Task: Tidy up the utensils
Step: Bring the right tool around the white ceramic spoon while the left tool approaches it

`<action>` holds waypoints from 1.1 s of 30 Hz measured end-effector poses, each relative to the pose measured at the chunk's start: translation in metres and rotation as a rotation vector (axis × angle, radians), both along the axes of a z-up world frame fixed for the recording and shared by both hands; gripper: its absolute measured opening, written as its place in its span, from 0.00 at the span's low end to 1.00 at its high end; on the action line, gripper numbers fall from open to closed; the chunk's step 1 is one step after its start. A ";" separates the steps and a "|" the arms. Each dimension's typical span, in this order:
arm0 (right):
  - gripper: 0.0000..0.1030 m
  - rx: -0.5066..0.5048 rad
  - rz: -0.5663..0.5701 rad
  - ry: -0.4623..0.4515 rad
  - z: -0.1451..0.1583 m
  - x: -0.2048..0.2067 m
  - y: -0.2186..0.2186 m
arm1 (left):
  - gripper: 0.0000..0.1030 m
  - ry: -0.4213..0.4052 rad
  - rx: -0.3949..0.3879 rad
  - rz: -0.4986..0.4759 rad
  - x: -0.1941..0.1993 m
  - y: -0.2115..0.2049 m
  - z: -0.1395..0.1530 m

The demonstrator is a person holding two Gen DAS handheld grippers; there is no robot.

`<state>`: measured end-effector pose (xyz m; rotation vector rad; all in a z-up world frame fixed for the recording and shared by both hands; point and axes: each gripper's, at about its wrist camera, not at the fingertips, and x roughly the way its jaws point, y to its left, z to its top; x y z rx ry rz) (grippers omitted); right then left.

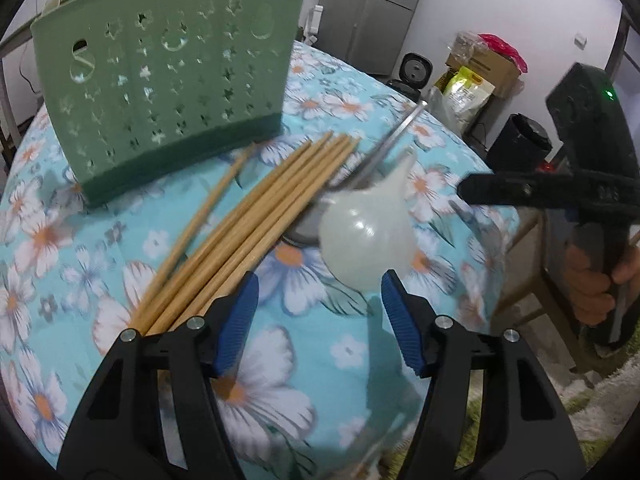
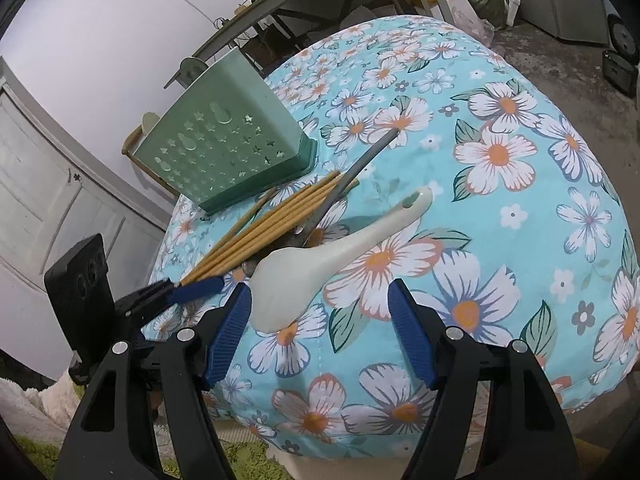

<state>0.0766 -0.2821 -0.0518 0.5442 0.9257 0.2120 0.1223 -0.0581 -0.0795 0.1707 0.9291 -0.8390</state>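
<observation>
A table draped in a blue flowered cloth (image 2: 500, 240) holds a small pile of utensils. A bundle of wooden chopsticks (image 1: 256, 216) lies fanned out, with a white soup spoon (image 2: 320, 260) beside it; in the left wrist view that spoon (image 1: 360, 236) is blurred. A grey metal utensil (image 2: 348, 178) lies partly under both. Its working end is hidden beneath them, so it is probably a spoon, but that cannot be told. Behind the pile stands a green holder (image 1: 160, 80) pierced with star-shaped holes; its inside cannot be seen from either camera.

The left gripper (image 1: 320, 296) hangs over the near ends of the chopsticks, its blue-padded fingers apart. The chopstick ends pass behind its left finger and are cut off there; nothing lies between the pads. The right gripper (image 2: 318, 304) is open too, with the spoon's bowl just ahead of its left pad, not pressed.

At the right edge of the left view, a hand (image 1: 596, 288) grips the other tool's handle. Beyond the table, half hidden by its edge, stand a grey cabinet (image 1: 376, 8), cardboard boxes with bags (image 1: 480, 68) and a dark bin (image 1: 520, 140).
</observation>
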 end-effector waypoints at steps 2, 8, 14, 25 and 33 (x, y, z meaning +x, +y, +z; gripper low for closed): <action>0.68 0.001 -0.003 0.003 -0.001 0.001 -0.001 | 0.58 -0.010 -0.001 0.012 0.006 0.001 0.000; 0.68 0.001 -0.006 0.006 -0.003 0.002 -0.004 | 0.59 -0.001 -0.035 0.041 0.014 0.006 0.004; 0.68 0.013 -0.006 0.010 -0.005 0.003 -0.006 | 0.60 0.045 -0.106 0.031 0.006 0.010 0.013; 0.68 0.009 -0.006 0.006 -0.004 0.002 -0.005 | 0.58 0.189 -0.223 0.013 0.003 0.007 0.007; 0.68 0.013 -0.010 0.007 -0.005 0.002 -0.005 | 0.57 0.184 -0.221 0.015 0.005 0.004 0.006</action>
